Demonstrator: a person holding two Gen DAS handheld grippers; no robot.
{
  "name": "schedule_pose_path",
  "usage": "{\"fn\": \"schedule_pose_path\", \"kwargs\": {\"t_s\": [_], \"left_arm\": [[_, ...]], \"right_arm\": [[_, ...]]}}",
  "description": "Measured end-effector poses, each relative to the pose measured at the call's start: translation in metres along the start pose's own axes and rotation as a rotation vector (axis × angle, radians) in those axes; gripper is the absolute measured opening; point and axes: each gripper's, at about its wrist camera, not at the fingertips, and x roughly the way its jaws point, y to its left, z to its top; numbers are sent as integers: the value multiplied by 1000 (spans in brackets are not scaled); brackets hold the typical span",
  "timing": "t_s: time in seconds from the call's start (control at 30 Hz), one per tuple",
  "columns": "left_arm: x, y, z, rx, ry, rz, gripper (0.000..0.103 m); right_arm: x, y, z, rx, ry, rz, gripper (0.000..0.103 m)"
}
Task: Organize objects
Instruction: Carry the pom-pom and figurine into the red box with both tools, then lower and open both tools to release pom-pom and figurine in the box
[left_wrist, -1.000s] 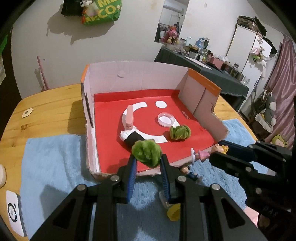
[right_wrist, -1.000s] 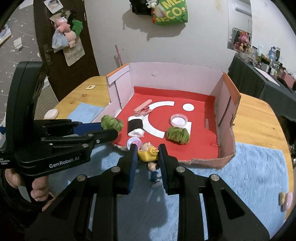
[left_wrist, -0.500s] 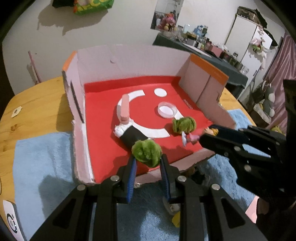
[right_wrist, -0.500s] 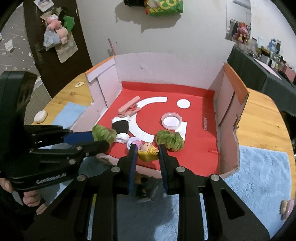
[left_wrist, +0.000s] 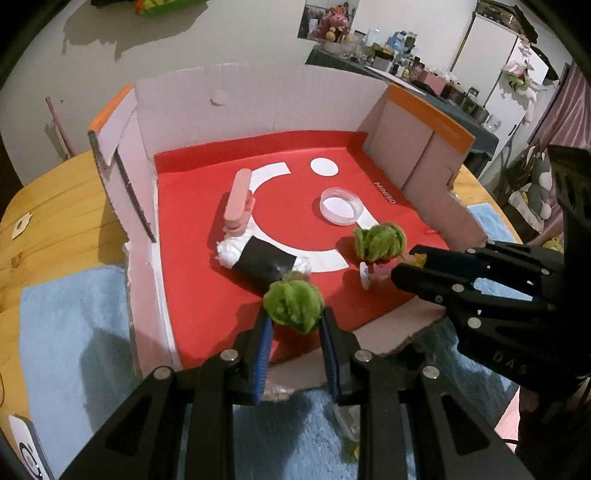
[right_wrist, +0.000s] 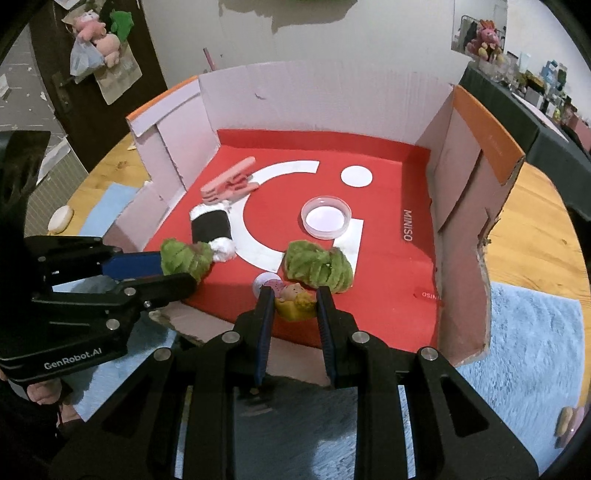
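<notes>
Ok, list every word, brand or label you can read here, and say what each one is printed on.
"MINISO": red floor of the cardboard box, in white, by the right wall.
"OSINIW": "MINISO" upside down, on a small red tag at the box's near right corner.
"GenRobot.AI": side of the left gripper.
"DAS": body of the right gripper; further letters are cut off.
Green bag on the wall: lettering cropped, unreadable.
</notes>
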Motion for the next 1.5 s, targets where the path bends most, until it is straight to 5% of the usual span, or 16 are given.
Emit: {"fn": "schedule_pose_path", "kwargs": {"t_s": [1.5], "left_arm": [[31,17,30,-52,-31,32,27]], "right_arm": [[36,-28,19,72,-14,-14,22]]}}
